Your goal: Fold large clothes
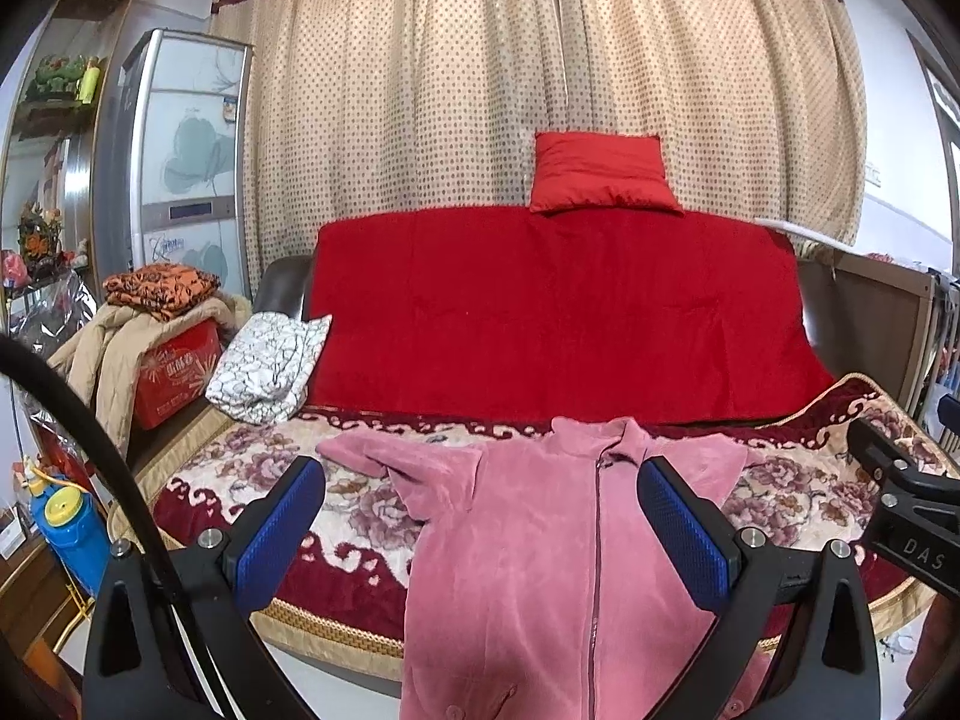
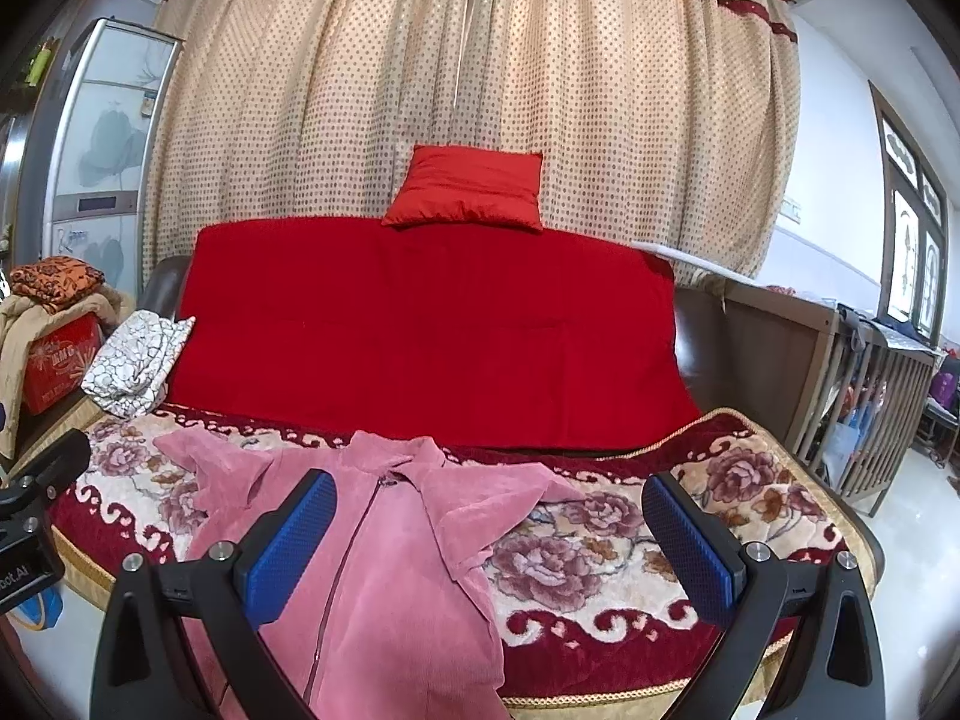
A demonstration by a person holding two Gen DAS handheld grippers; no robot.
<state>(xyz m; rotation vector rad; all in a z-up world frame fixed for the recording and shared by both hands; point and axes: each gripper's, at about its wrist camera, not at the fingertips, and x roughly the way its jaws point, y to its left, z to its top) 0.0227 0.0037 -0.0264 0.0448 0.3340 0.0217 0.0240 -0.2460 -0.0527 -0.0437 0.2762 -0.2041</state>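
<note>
1 pink zip-front garment (image 1: 540, 552) lies spread face up on the floral blanket (image 1: 240, 480) that covers the sofa seat, collar toward the backrest, zipper closed along its length. Its 2 sleeves extend outward to either side, and its lower part hangs over the front edge of the seat. 1 red throw (image 1: 558, 312) covers the backrest, and 1 red cushion (image 1: 603, 174) sits on top of it against the dotted curtain (image 1: 480, 72). 1 white patterned bundle (image 1: 270, 366) rests at the left end of the seat. Beside it, 1 red box (image 1: 174, 381) carries a beige coat and 1 folded orange cloth (image 1: 159, 288).

2 grippers are present. The left gripper (image 1: 480, 492) hangs above the garment's chest with its 2 blue pads (image 1: 684, 531) spread wide; it holds nothing and touches nothing. The right gripper (image 2: 489, 501) hangs above the garment's right sleeve, pads (image 2: 294, 540) likewise spread wide, holding nothing.
</note>
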